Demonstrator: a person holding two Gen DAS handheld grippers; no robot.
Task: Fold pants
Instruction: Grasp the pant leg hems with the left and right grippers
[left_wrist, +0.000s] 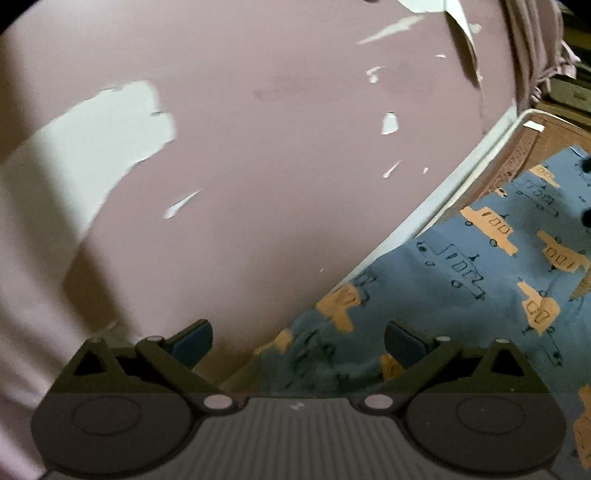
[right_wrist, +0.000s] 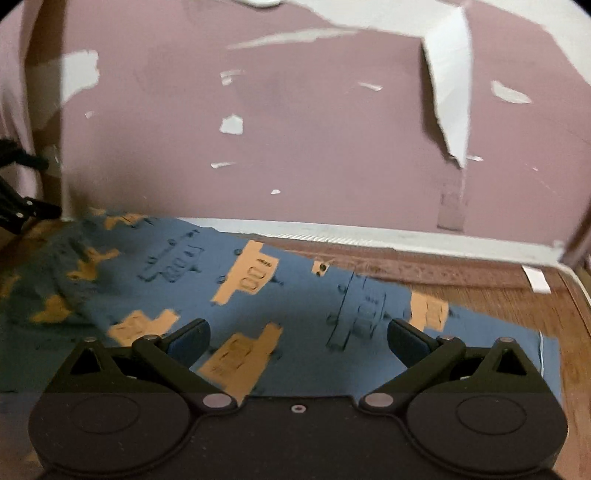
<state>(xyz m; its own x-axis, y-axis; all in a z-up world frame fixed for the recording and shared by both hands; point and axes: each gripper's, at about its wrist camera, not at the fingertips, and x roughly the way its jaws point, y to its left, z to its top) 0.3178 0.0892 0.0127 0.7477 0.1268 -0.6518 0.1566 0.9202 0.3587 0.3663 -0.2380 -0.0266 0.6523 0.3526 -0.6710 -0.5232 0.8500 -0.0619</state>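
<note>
The pants (right_wrist: 295, 306) are blue with orange and outlined truck prints. They lie on a brown wooden surface (right_wrist: 517, 306) next to a pink wall. In the right wrist view they spread flat to the right and bunch up at the left. My right gripper (right_wrist: 297, 341) is open just above the flat part, holding nothing. In the left wrist view the pants (left_wrist: 443, 288) fill the lower right. My left gripper (left_wrist: 297, 341) is open over their crumpled edge by the wall, holding nothing.
A pink wall (left_wrist: 258, 147) with peeling white patches stands right behind the pants. A white baseboard (right_wrist: 406, 236) runs along its foot. A pink curtain (left_wrist: 532, 48) hangs at the far right of the left wrist view. Part of the left gripper (right_wrist: 18, 210) shows at the right wrist view's left edge.
</note>
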